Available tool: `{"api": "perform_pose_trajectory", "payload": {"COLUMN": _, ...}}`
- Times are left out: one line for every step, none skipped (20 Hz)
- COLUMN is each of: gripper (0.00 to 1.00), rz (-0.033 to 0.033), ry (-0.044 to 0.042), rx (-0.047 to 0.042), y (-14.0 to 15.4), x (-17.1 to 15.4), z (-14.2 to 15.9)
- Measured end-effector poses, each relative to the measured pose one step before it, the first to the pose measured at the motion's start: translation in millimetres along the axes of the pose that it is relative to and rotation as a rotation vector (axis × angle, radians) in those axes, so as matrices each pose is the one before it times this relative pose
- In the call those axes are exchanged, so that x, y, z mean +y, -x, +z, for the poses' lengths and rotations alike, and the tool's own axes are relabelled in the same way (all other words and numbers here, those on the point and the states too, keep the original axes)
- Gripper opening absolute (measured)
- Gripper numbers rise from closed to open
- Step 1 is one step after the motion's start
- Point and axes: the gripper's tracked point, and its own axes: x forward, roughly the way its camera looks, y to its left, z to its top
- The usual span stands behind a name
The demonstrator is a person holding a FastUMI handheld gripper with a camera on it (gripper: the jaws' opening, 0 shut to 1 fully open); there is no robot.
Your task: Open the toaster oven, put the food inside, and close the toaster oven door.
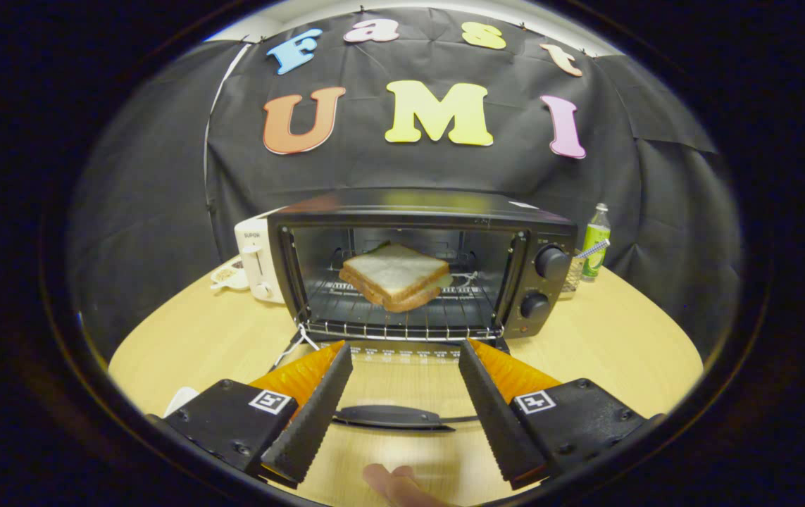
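A black toaster oven (550, 232) stands on the round wooden table (620, 345) with its door folded down flat toward me. A sandwich (395, 276) of white bread lies on the wire rack (402, 325) inside the cavity. The glass door (402, 384) stretches between my fingers, and its dark handle (391, 417) lies low between them. My gripper (402, 350) is open, its fingertips just in front of the oven's mouth, one on each side of the door, with nothing held. A fingertip of a person's hand (395, 484) shows beneath the handle.
A white pop-up toaster (256, 264) stands left of the oven, with a small white dish (227, 276) beside it. A green bottle (596, 243) stands to the oven's right at the back. A white object (180, 400) lies by the left finger.
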Motion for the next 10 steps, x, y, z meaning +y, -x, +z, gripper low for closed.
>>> {"api": "perform_pose_trajectory", "payload": {"gripper": 1.00, "rz": -0.00108, "ry": 0.00589, "rx": 0.00822, "y": 3.03, "x": 1.20, "z": -9.24}}
{"api": "perform_pose_trajectory", "payload": {"gripper": 1.00, "rz": 0.00371, "ry": 0.00404, "rx": 0.01178, "y": 3.62, "x": 1.81, "z": -9.56}}
{"api": "perform_pose_trajectory", "payload": {"gripper": 1.00, "rz": 0.00739, "ry": 0.00340, "rx": 0.01331, "y": 1.75, "x": 2.93, "z": -7.52}}
{"api": "perform_pose_trajectory", "payload": {"gripper": 1.00, "rz": 0.00980, "ry": 0.00529, "rx": 0.01398, "y": 1.69, "x": 3.17, "z": -8.60}}
{"api": "perform_pose_trajectory", "payload": {"gripper": 1.00, "rz": 0.00455, "ry": 0.00477, "rx": 0.01144, "y": 1.13, "x": 2.40, "z": -7.45}}
{"api": "perform_pose_trajectory", "payload": {"gripper": 1.00, "rz": -0.00572, "ry": 0.00449, "rx": 0.00663, "y": 1.16, "x": 0.68, "z": -6.61}}
{"api": "perform_pose_trajectory", "payload": {"gripper": 1.00, "rz": -0.00237, "ry": 0.01055, "rx": 0.00674, "y": 0.12, "x": 1.77, "z": -5.69}}
{"api": "perform_pose_trajectory", "payload": {"gripper": 1.00, "rz": -0.00366, "ry": 0.01123, "rx": 0.01537, "y": 0.04, "x": 1.34, "z": -8.38}}
{"api": "perform_pose_trajectory", "payload": {"gripper": 1.00, "rz": -0.00580, "ry": 0.00227, "rx": 0.00948, "y": -0.52, "x": 0.93, "z": -5.34}}
{"api": "perform_pose_trajectory", "payload": {"gripper": 1.00, "rz": 0.00450, "ry": -0.00163, "rx": 0.01338, "y": -1.93, "x": 2.57, "z": -4.89}}
